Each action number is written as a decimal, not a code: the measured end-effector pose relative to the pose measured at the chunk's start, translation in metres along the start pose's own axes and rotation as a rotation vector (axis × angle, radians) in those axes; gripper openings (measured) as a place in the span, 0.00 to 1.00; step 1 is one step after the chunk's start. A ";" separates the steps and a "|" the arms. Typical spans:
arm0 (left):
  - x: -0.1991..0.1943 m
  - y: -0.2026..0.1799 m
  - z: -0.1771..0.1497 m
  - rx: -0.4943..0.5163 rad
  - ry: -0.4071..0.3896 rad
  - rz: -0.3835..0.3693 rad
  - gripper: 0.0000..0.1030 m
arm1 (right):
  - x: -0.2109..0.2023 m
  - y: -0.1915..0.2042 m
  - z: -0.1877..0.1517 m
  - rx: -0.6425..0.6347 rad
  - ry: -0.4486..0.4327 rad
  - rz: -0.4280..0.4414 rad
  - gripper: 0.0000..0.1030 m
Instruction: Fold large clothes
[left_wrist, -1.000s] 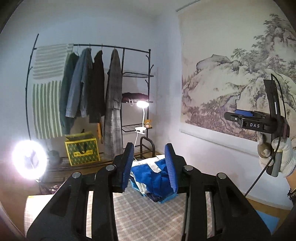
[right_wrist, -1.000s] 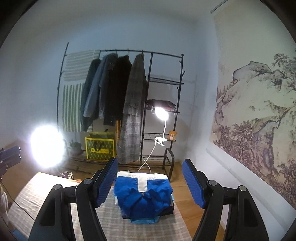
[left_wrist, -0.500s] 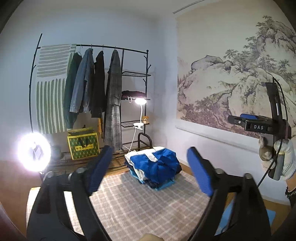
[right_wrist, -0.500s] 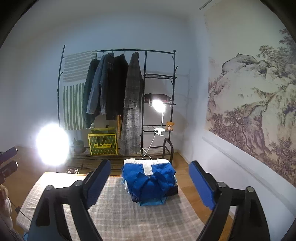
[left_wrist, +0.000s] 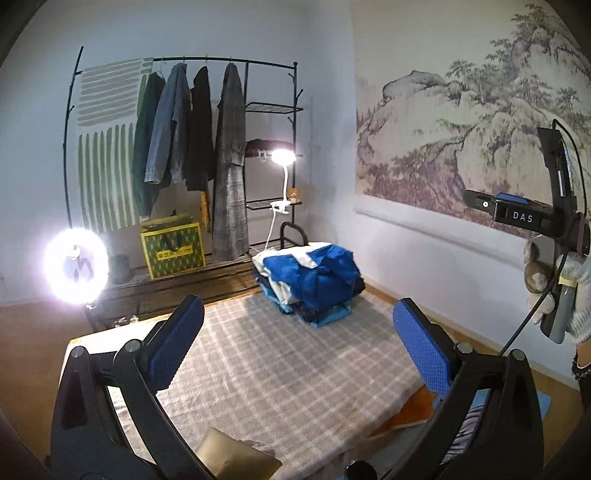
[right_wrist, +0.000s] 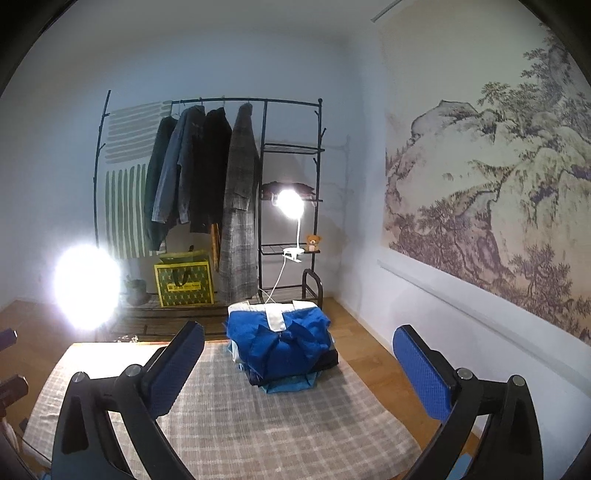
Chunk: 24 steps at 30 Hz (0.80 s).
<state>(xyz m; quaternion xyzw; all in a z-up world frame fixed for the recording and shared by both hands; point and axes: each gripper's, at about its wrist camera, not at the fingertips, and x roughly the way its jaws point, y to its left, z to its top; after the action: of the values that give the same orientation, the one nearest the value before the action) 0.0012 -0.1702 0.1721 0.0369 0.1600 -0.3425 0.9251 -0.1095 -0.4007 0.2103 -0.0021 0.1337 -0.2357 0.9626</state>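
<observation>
A pile of folded clothes (left_wrist: 314, 273) (right_wrist: 280, 339), topped by a blue garment with white trim, sits at the far end of the plaid-covered table (left_wrist: 277, 362) (right_wrist: 240, 417). My left gripper (left_wrist: 298, 306) hovers over the near part of the table, well short of the pile. Its jaws are opening and nothing is between them. My right gripper (right_wrist: 298, 330) also faces the pile from a distance, jaws opening and empty. In the left wrist view, the right gripper's body (left_wrist: 521, 216) shows at the right edge, held by a gloved hand (left_wrist: 580, 302).
Behind the table stands a black clothes rack (left_wrist: 207, 66) with several hanging coats, a clip lamp (left_wrist: 282, 157), a ring light (left_wrist: 75, 266) and a yellow-green bag (left_wrist: 171, 249). A landscape scroll (right_wrist: 498, 184) covers the right wall. An olive cloth (left_wrist: 232, 458) lies at the table's near edge.
Both pairs of jaws have spread from narrower to wide. Both grippers have drawn back from the pile and sunk, so more of the plaid table now shows in front of them.
</observation>
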 end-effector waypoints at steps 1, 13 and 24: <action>-0.001 0.000 -0.003 -0.003 -0.002 0.006 1.00 | 0.000 0.001 -0.004 -0.001 0.002 -0.004 1.00; 0.006 0.014 -0.025 -0.050 0.042 0.029 1.00 | 0.016 0.002 -0.035 -0.006 0.041 -0.023 1.00; 0.009 0.011 -0.032 -0.036 0.048 0.032 1.00 | 0.027 0.000 -0.048 -0.006 0.063 -0.031 1.00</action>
<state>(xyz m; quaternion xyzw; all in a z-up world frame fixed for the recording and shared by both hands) 0.0064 -0.1614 0.1387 0.0310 0.1877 -0.3237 0.9268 -0.0992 -0.4104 0.1576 0.0006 0.1647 -0.2503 0.9540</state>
